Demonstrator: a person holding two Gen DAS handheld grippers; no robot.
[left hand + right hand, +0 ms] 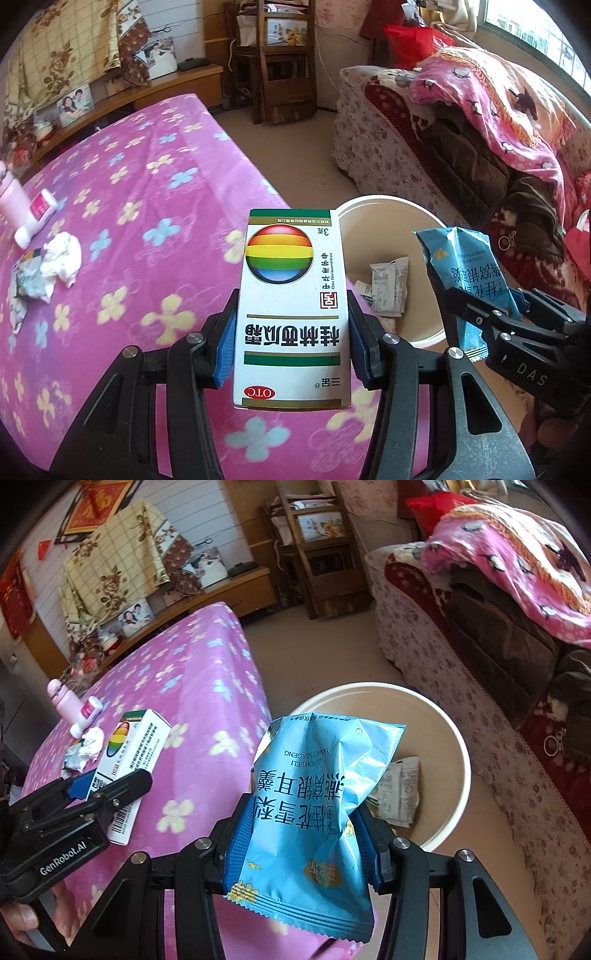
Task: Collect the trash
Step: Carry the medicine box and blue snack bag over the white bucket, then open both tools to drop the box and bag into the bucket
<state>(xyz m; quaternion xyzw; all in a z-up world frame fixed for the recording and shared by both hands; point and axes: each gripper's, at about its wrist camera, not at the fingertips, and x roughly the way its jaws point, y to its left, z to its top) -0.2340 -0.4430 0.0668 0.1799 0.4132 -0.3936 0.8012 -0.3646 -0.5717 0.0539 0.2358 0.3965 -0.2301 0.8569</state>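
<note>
Clearly, the carry-to-bin step was in hand. The bed, covered w/ a pink flowered blanket, filled the left of both views; more trash was left on it, i.e. crumpled tissue and a torn wrapper, near a pink bottle and a small tube. On the floor just beside the bed's edge a cream bucket was seen, w/ at least one flattened wrapper already lying inside. The left claw was closed on a white medicine box, which was held upright between the blue pads above the bed's edge, beside the bucket. The right claw was clamped on a light-blue snack bag, pinched at its lower half, and was held above the bucket's near rim.

As a judgement: both items were gripped but neither dropped yet. Next, each claw should be brought over the bucket mouth and opened; the box needs to be moved further right than the bag. The tissue and torn wrapper should be fetched afterwards.
</note>
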